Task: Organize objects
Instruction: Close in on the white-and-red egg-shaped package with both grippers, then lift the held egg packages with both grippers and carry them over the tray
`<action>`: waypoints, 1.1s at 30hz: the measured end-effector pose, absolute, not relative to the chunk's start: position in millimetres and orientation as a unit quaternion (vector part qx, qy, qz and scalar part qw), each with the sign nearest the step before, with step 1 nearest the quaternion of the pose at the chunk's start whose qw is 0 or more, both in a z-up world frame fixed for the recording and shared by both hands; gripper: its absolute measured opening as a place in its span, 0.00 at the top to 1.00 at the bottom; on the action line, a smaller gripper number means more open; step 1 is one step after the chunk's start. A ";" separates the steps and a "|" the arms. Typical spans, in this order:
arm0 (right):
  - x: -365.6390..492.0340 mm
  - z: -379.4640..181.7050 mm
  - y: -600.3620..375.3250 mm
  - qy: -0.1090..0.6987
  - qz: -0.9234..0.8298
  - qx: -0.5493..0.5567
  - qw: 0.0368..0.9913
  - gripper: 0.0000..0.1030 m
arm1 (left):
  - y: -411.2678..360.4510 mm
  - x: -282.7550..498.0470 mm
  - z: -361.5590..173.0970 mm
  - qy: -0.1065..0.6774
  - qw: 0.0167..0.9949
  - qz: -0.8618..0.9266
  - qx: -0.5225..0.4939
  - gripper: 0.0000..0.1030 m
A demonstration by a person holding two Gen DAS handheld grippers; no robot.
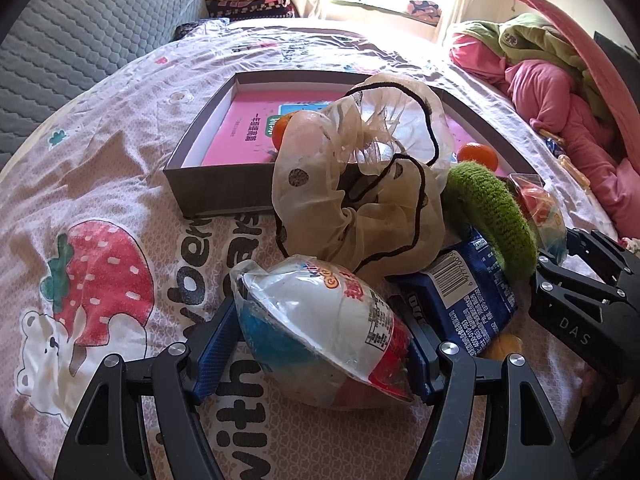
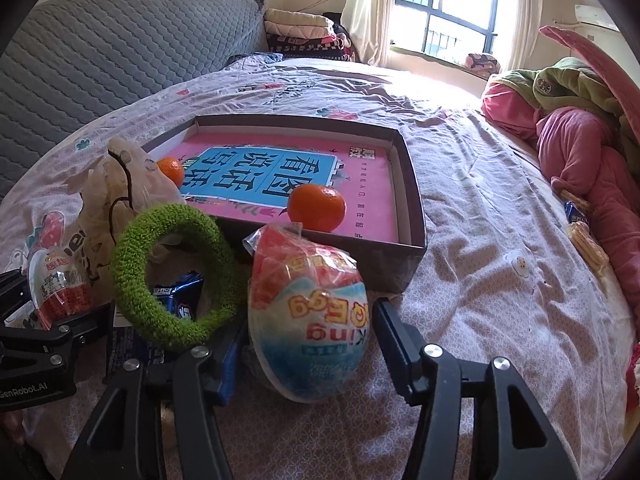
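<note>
A toy egg in clear wrap, white with blue and red ends, lies on the bedsheet. My left gripper is shut on it, a blue pad against each end. A second wrapped egg, red over pale blue, stands between the fingers of my right gripper. Those jaws are open, with a thin gap at the right finger. A shallow box just behind holds a pink book and two oranges.
A green knitted ring, a sheer beige scrunchie and a blue snack packet are piled between the grippers in front of the box. Pink and green clothes are heaped at the right. A grey padded headboard stands at the left.
</note>
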State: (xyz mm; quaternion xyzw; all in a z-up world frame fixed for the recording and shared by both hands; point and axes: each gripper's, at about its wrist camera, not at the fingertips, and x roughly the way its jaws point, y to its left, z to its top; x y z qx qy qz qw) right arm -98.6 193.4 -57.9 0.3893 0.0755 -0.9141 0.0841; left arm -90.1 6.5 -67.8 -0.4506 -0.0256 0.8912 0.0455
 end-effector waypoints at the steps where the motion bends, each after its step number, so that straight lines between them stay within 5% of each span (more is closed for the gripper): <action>1: -99.0 -58.0 192.9 0.076 -0.914 0.388 0.086 0.50 | 6.7 -90.1 -68.0 -0.025 0.045 0.891 -0.450 0.28; 14: -93.1 -50.0 197.9 0.056 -0.921 0.373 0.095 0.51 | 6.1 -89.2 -68.2 -0.026 0.046 0.893 -0.447 0.29; 18: -90.8 -48.8 196.7 0.052 -0.922 0.371 0.101 0.51 | 4.9 -87.2 -65.7 -0.029 0.049 0.895 -0.443 0.40; 33: -81.4 -34.6 201.4 0.031 -0.929 0.353 0.107 0.51 | -4.2 -71.3 -30.5 -0.031 0.038 0.914 -0.403 0.41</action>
